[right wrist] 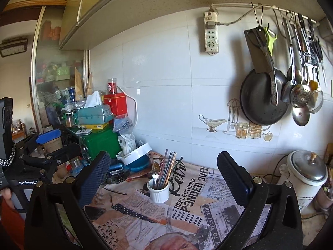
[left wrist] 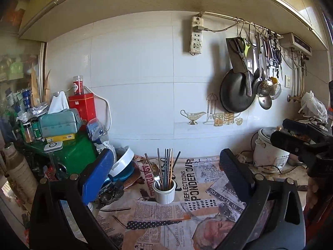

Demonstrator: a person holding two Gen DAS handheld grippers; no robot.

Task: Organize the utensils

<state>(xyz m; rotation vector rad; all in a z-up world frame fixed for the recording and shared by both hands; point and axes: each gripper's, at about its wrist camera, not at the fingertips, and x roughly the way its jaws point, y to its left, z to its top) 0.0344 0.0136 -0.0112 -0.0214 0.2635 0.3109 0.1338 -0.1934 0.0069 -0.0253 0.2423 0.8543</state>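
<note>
On the left, one tilted white bowl (left wrist: 122, 162) leans in the clutter, so a careless sweep could knock it over. At the middle of the bench (left wrist: 208, 189) one white cup (left wrist: 164, 190) holds one fork (left wrist: 156, 177) and several chopsticks (left wrist: 167, 166), too bunched to count, and might tip if bumped. Both left tongs (left wrist: 166, 179) and right tongs (right wrist: 164, 179) gape wide and empty.

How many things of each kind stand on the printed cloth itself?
White cup with utensils: 1
Forks in the cup: 1 seen
Chopsticks in the cup: too close together to count
Total on the printed cloth: 1 cup, with its contents
</note>
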